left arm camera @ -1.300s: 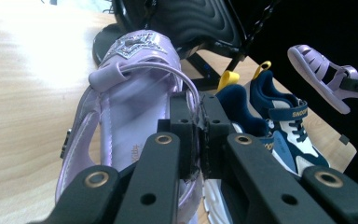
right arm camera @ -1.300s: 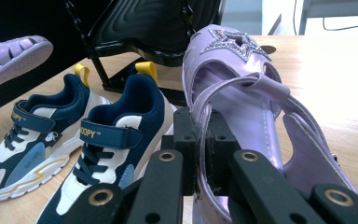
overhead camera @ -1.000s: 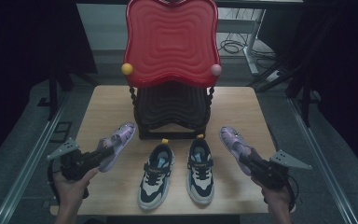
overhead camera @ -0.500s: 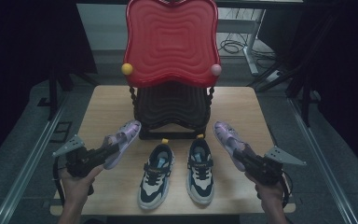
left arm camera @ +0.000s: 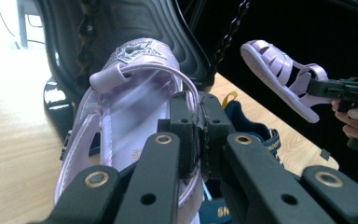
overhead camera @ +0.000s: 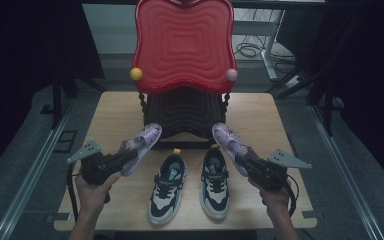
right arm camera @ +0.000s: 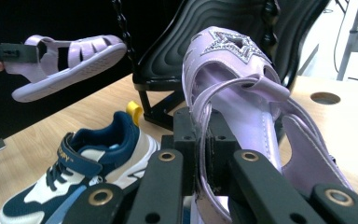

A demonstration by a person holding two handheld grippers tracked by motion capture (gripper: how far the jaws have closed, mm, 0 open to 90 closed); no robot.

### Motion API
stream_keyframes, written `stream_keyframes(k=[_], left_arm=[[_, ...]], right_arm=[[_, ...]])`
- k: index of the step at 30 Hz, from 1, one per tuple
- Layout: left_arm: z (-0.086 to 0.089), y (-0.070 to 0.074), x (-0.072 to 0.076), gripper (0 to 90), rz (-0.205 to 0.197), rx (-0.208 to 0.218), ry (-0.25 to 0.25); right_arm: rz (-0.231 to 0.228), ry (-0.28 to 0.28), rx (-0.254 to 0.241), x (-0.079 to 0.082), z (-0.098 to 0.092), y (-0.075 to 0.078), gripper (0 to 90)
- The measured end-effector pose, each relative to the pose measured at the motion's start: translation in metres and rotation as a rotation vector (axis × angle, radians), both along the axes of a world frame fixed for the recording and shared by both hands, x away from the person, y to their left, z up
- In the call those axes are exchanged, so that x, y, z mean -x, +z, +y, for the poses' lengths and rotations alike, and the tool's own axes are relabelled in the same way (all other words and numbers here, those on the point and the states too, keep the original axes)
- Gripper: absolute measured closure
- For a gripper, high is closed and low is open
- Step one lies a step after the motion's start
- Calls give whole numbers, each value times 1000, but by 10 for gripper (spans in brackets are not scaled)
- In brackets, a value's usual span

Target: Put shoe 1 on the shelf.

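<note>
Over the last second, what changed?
Both grippers carried their sandals inward and away from the person, toward the black rack: the left gripper with the left purple sandal, the right gripper with the right purple sandal. Both grips stayed shut on the heel straps. The two sneakers and the red panel stayed put.

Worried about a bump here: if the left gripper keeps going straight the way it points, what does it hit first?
Probably the black rack: the left gripper, shut on a purple sandal, aims its toe there, though depth is unclear.
</note>
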State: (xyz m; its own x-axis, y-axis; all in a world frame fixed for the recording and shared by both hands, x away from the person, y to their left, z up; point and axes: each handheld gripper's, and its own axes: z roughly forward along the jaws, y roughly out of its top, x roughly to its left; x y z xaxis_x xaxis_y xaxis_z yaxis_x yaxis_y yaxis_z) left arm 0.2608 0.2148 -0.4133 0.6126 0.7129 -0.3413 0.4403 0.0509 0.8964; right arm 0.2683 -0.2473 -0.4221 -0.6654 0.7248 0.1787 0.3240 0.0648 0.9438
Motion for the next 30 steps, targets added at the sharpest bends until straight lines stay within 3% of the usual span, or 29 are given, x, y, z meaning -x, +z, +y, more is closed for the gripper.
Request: stream_keyframes(k=[5, 15, 18, 30], left_arm=[[-11, 2, -9, 863, -16, 6, -5], [-34, 5, -28, 864, -34, -4, -10], [-36, 4, -32, 864, -34, -3, -5], [-38, 3, -38, 864, -38, 0, 19]], right_arm=[[-9, 15, 6, -9, 12, 4, 853], [-3, 9, -28, -28, 35, 1, 853], [-17, 0, -13, -31, 44, 1, 852], [-23, 2, -34, -39, 54, 4, 852]])
